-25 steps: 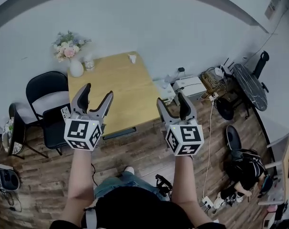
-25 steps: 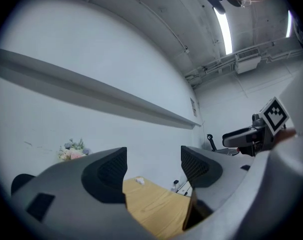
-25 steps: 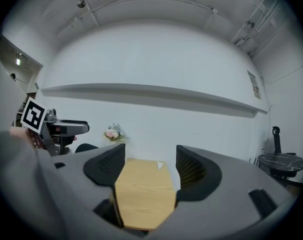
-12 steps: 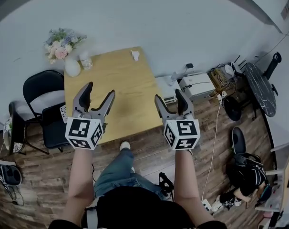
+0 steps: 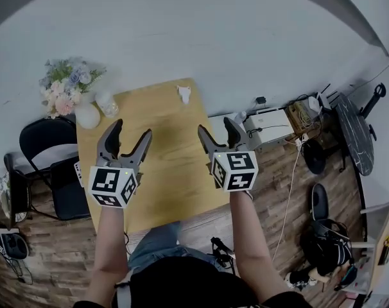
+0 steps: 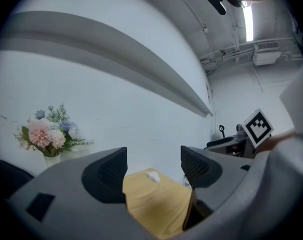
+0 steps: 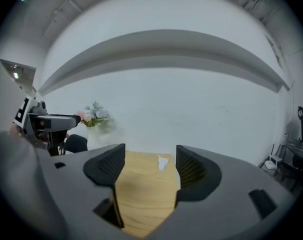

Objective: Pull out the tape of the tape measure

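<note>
A small white object (image 5: pixel 184 94), possibly the tape measure, lies near the far edge of the light wooden table (image 5: pixel 165 175). It also shows between the jaws in the left gripper view (image 6: pixel 152 176) and the right gripper view (image 7: pixel 163 162), far ahead of both. My left gripper (image 5: pixel 131 132) hangs open over the table's left half with nothing in it. My right gripper (image 5: pixel 217 128) is open and empty over the table's right edge. Both are held well above the tabletop (image 6: pixel 159 206) (image 7: pixel 139 199).
A white vase of flowers (image 5: pixel 69 94) and a small glass jar (image 5: pixel 106 103) stand at the table's far left corner. Black chairs (image 5: pixel 50 143) stand left of the table. A white box (image 5: pixel 271 122), cables and a dark round table (image 5: pixel 354 130) sit to the right on the wooden floor.
The view has advanced toward the table; both grippers, earlier at its near edge, now hang over the tabletop. Both stay open and empty.
</note>
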Motion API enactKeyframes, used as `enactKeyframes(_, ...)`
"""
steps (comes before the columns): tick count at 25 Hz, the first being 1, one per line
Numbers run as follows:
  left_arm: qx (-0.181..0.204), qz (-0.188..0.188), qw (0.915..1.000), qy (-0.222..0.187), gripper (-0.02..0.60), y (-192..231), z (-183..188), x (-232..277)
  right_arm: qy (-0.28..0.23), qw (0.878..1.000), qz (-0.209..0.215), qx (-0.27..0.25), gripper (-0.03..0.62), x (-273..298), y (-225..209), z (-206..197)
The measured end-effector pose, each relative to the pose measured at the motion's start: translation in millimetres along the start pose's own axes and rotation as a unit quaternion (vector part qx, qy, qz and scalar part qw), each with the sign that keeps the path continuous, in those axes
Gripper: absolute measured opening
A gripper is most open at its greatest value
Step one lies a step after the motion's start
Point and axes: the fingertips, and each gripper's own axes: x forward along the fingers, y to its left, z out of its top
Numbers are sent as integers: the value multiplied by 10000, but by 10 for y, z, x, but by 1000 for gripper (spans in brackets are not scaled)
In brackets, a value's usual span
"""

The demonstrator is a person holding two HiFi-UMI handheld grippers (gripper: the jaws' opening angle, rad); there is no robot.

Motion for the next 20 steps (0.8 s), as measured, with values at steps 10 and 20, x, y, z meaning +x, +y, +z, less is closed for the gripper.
enactKeyframes(10, -148, 5, 9988, 457, 342, 603, -506, 903, 1000, 9939, 93, 462, 314, 1761, -330, -507)
enactKeyframes(20, -143, -67, 9971, 749, 342, 819, -894, 1260, 2103, 9747, -87, 755, 290, 2812, -475, -1349)
